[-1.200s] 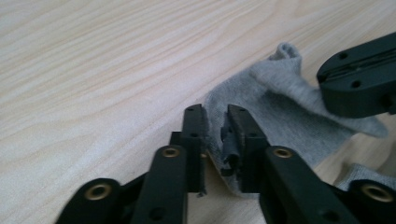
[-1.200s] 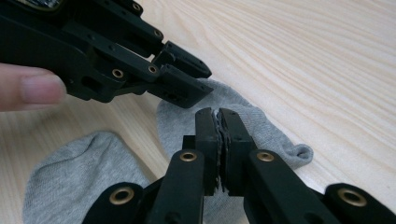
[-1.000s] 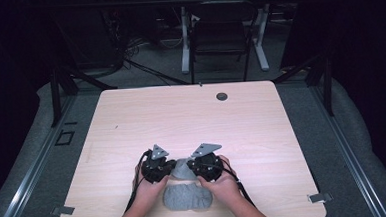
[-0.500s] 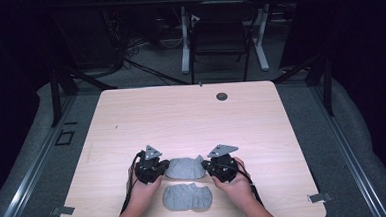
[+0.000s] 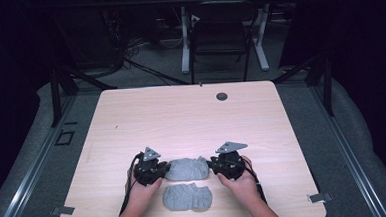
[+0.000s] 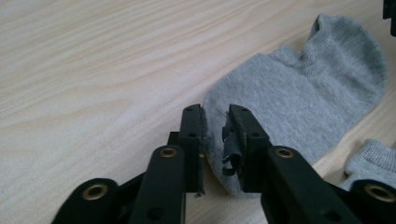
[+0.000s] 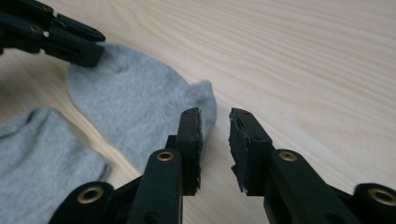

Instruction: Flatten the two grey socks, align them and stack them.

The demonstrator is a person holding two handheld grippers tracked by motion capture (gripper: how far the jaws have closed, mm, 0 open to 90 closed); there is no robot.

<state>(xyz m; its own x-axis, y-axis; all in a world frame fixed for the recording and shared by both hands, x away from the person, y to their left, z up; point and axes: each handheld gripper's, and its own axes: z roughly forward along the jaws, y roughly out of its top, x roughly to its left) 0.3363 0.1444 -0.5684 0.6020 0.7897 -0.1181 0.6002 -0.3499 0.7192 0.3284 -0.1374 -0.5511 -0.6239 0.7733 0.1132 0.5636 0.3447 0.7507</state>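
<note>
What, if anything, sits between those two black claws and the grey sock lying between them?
Nothing visible does. The left gripper already has the toe edge of the farther sock between its jaws. The right gripper is open at the sock's other end, with only bare table beside it. The second sock lies nearer the person, apart.

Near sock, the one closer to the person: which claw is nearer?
Left, narrowly. The left claw sits just beyond the near sock's left end; the right claw is off past its right end, slightly farther.
</note>
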